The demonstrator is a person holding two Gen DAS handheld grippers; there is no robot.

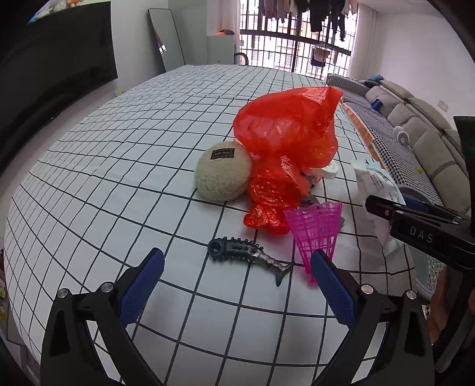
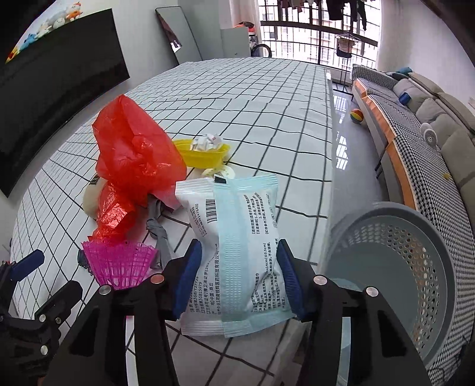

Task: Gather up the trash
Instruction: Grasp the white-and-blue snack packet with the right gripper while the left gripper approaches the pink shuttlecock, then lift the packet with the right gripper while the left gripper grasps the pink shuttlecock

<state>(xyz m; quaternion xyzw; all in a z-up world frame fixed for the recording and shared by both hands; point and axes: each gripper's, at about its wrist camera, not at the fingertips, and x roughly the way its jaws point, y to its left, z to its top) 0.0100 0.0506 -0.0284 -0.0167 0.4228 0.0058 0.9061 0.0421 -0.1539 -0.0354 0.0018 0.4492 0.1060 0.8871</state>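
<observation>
A black television [image 2: 59, 74] hangs on the left wall, with soft toys [image 2: 47, 23] above it. A mirror [image 2: 181, 35] leans on the far wall. Behind the barred window [image 2: 320, 38] clothes [image 1: 311, 12] hang. A grey sofa [image 2: 439, 101] stands on the right, and a coloured ball [image 2: 357, 115] lies on the floor near it.

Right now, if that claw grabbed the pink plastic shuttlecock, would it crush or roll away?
The pink shuttlecock looks like thin open mesh, so it probably flexes under a squeeze. It stands on its narrow end, so a nudge would likely tip it. Being cone-shaped, it would probably roll in a curve.
</observation>
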